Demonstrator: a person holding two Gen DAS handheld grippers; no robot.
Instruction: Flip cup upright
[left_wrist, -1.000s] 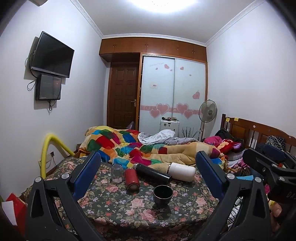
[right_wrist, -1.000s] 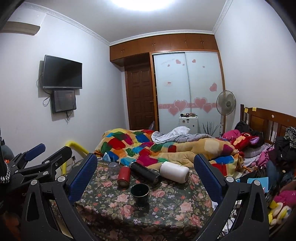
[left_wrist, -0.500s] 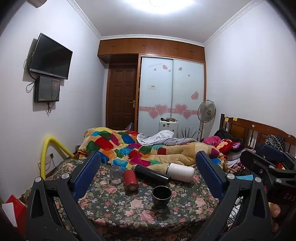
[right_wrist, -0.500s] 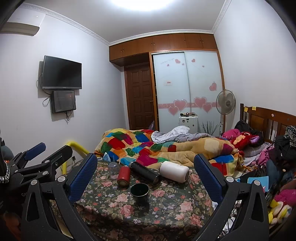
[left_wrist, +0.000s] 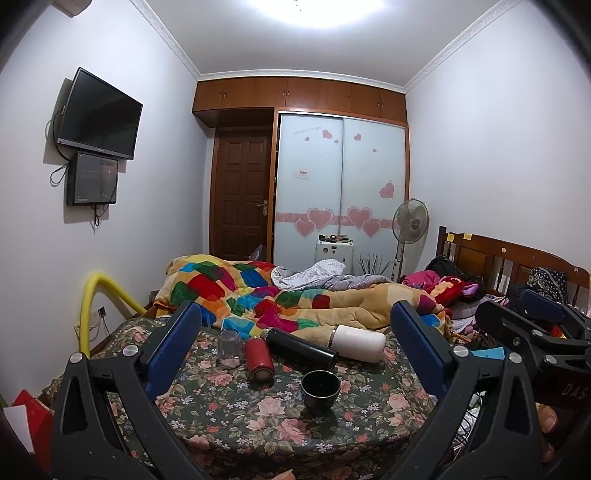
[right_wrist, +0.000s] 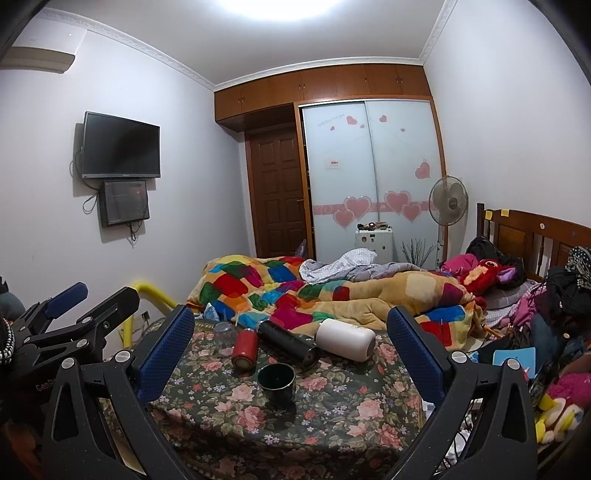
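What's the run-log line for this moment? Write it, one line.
left claw open, empty | right claw open, empty | dark cup upright on table | red bottle, black flask, white flask lying

Both grippers (left_wrist: 295, 354) (right_wrist: 290, 350) have black ribbed frames with silver screws and blue textured pads (left_wrist: 173, 349).

floral tablecloth (left_wrist: 258, 413), dark cup (left_wrist: 320, 390), red can (left_wrist: 258, 360)
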